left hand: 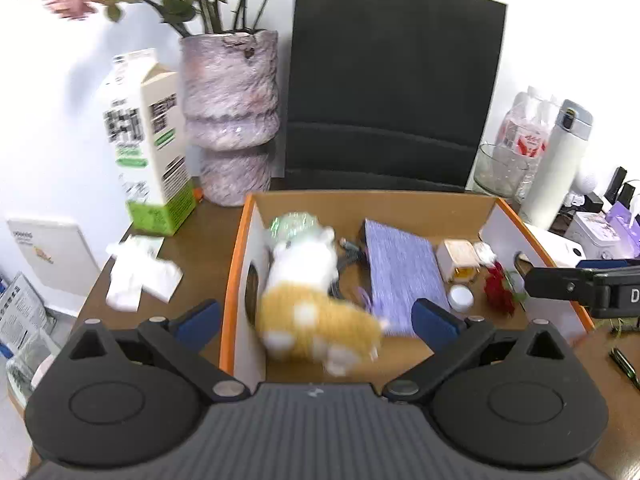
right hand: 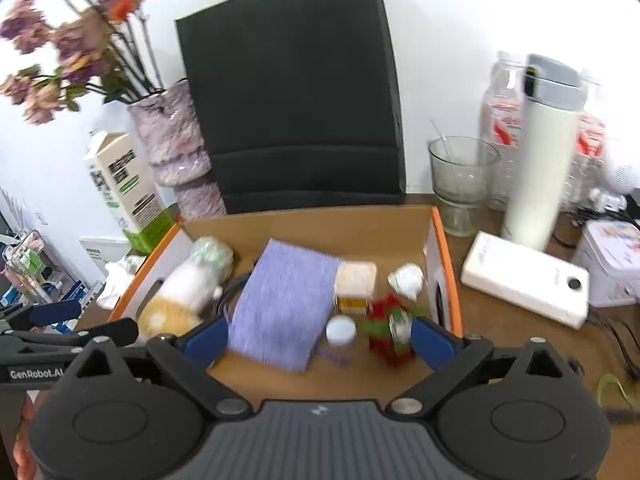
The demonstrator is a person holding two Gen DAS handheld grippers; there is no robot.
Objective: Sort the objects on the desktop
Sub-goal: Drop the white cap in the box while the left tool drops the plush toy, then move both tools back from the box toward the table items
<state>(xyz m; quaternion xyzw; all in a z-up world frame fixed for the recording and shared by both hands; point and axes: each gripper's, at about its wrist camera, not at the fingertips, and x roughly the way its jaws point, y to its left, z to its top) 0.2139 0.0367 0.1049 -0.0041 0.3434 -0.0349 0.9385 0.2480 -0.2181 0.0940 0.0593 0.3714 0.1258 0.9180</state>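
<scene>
From the left wrist camera, the left gripper (left hand: 316, 316) hangs over the near-left corner of the cardboard box (left hand: 376, 204) with its jaws spread wide and nothing pressed between the pads. The plush toy (left hand: 308, 296) — white above, yellow below, blurred — lies in the box just past the fingers, against the left wall. Deeper in sit a purple cloth (left hand: 404, 272), a small cream box (left hand: 458, 258), a little white jar (left hand: 461, 297) and a red flower (left hand: 498, 290). Outside on the desk, left of the box, crumpled white paper (left hand: 140, 276) lies near a milk carton (left hand: 146, 148) and a vase (left hand: 230, 120).

From the right wrist camera, the right gripper (right hand: 320, 340) is also wide open and empty, poised over the near-right part of the box. The red flower sits just inside its right finger, touching neither pad as far as the blur lets me judge. The white jar and purple cloth lie between the fingers, further in. To the right of the box on the desk rest a white power bank (right hand: 524, 280), a glass (right hand: 460, 184) and a white flask (right hand: 544, 152).

I'd say the sort is well along — several small things are boxed. The paper and power bank may still need collecting.
</scene>
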